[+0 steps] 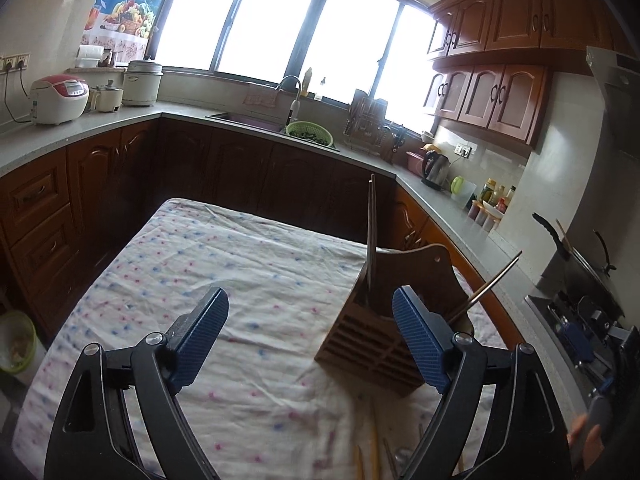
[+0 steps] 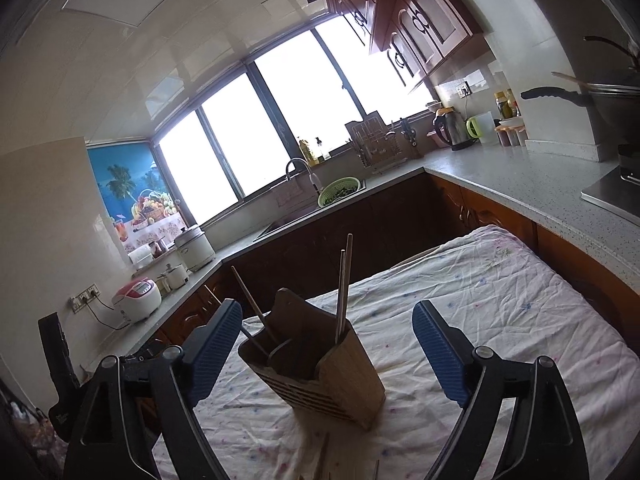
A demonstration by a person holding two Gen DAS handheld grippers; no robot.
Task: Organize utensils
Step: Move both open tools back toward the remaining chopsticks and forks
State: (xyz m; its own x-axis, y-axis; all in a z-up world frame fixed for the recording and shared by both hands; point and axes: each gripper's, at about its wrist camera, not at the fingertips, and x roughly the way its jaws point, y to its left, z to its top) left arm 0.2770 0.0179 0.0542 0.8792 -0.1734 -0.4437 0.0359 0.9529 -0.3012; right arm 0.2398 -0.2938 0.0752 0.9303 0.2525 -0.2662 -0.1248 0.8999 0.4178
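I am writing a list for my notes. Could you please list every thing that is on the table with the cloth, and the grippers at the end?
cloth: one, white with pink and blue dots, covers the table.
utensil holder: one, brown wood, stands on the cloth.
chopsticks in holder: several, brown, exact count unclear, upright or leaning.
loose chopsticks: a few, yellowish, blurred, on the cloth at the near edge.
left gripper: black with blue pads, open, empty.
right gripper: black with blue pads, open, holder in front of it, untouched.
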